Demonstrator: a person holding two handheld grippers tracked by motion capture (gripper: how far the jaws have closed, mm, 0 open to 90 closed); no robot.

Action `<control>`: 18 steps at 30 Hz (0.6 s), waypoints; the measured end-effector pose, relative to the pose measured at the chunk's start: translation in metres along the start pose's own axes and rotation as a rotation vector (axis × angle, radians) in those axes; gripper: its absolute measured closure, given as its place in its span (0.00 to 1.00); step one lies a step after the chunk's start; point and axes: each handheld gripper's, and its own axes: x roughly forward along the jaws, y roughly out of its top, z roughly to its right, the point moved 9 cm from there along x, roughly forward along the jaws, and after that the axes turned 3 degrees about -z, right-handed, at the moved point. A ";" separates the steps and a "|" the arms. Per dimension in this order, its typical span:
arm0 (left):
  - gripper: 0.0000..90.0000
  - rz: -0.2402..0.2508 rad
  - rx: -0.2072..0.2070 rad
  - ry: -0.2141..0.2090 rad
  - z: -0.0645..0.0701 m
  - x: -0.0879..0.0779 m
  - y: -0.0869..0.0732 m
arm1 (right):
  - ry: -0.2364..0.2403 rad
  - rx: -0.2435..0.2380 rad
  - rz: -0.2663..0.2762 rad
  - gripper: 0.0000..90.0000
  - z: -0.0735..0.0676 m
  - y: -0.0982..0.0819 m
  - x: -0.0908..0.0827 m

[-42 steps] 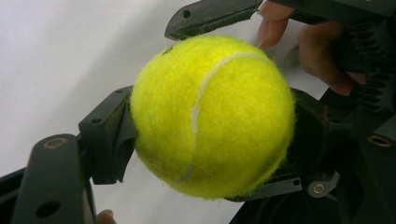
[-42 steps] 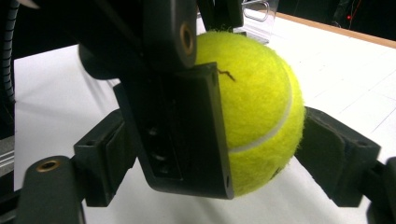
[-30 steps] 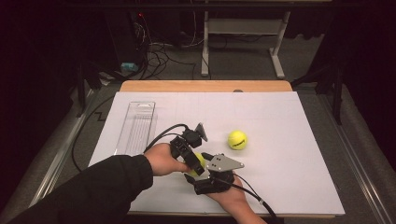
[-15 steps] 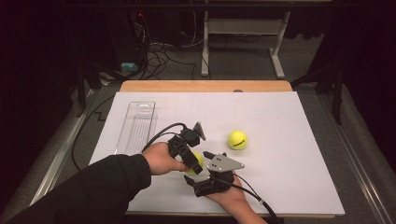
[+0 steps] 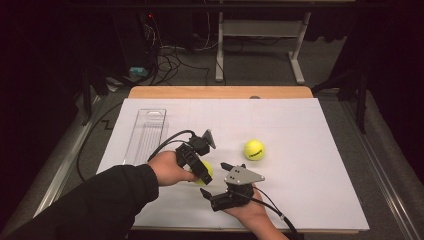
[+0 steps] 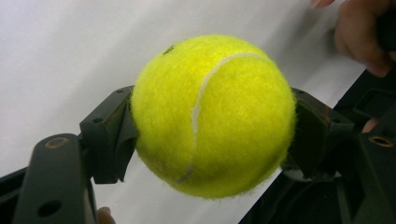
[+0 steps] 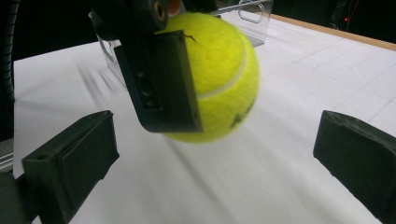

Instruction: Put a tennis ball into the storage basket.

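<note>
My left gripper has its fingers clamped on the tennis ball, lifted just off the white bench, probably for a handover. My right gripper has just been opening; its fingers stand wide, empty, the ball beyond them. The ball's bright yellow felt looks fuzzy, with a white seam.

Held ball at table centre-front, between left gripper at 10 o'clock and right gripper at 5; loose ball at 2, tray at 10.
</note>
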 end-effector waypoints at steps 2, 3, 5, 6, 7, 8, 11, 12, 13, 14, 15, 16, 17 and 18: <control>0.29 -0.003 -0.002 0.002 -0.002 0.000 -0.001 | -0.004 0.000 -0.002 0.00 0.002 -0.001 -0.002; 0.29 -0.008 0.000 0.001 -0.003 0.000 -0.002 | -0.004 -0.003 0.000 0.00 0.003 -0.002 -0.003; 0.29 -0.009 -0.007 0.001 -0.004 0.001 -0.003 | -0.014 0.001 -0.005 0.00 0.006 -0.004 -0.006; 0.29 -0.011 -0.010 0.002 -0.005 0.002 -0.004 | -0.015 0.001 -0.002 0.00 0.008 -0.004 -0.007; 0.29 -0.013 -0.011 0.000 -0.006 0.002 -0.005 | -0.016 0.003 0.000 0.00 0.009 -0.005 -0.008; 0.29 -0.013 -0.015 0.001 -0.007 0.002 -0.005 | -0.019 0.009 -0.001 0.00 0.010 -0.006 -0.009; 0.29 -0.013 -0.022 0.007 -0.010 0.002 -0.007 | -0.033 0.015 -0.001 0.00 0.013 -0.009 -0.013; 0.29 -0.019 -0.019 0.005 -0.011 0.002 -0.008 | -0.036 0.009 -0.001 0.00 0.015 -0.010 -0.014; 0.29 -0.016 -0.025 0.005 -0.011 0.003 -0.009 | -0.039 0.013 0.005 0.00 0.016 -0.010 -0.015; 0.29 -0.023 -0.021 0.005 -0.012 0.002 -0.010 | -0.043 0.017 0.000 0.00 0.018 -0.011 -0.017; 0.29 -0.018 -0.029 0.004 -0.013 0.003 -0.010 | -0.048 0.022 0.002 0.00 0.019 -0.011 -0.018; 0.29 -0.028 -0.020 0.009 -0.014 0.002 -0.012 | -0.050 0.016 0.002 0.00 0.021 -0.012 -0.019; 0.29 -0.021 -0.032 0.007 -0.014 0.003 -0.012 | -0.056 0.018 0.001 0.00 0.023 -0.013 -0.020; 0.29 -0.024 -0.030 0.007 -0.015 0.002 -0.013 | -0.058 0.019 0.000 0.00 0.024 -0.013 -0.021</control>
